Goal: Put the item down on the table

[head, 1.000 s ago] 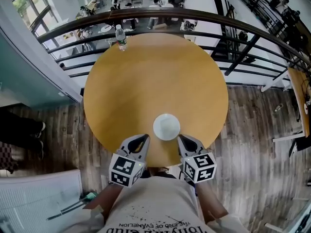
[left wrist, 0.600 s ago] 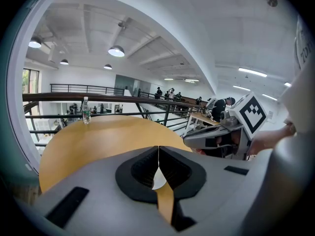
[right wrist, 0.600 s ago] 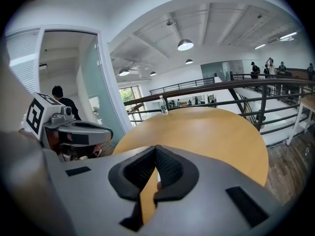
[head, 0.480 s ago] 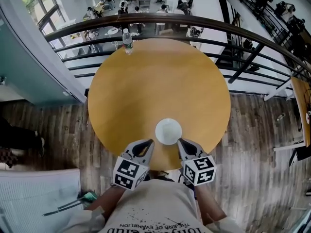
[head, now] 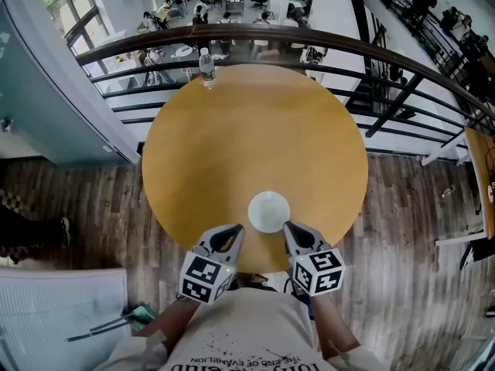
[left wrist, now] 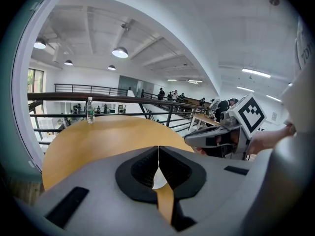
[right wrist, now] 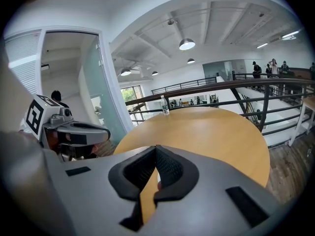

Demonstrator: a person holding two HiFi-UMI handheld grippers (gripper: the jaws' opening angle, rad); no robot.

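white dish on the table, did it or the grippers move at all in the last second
Nothing visibly changed. The white dish sits at the same spot near the table's near edge. The left gripper and right gripper flank it as before, fingers together. The water bottle stays at the far edge. Only the head view itself drifted slightly.

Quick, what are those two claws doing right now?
Left gripper: shut, holding nothing.
Right gripper: shut, holding nothing.
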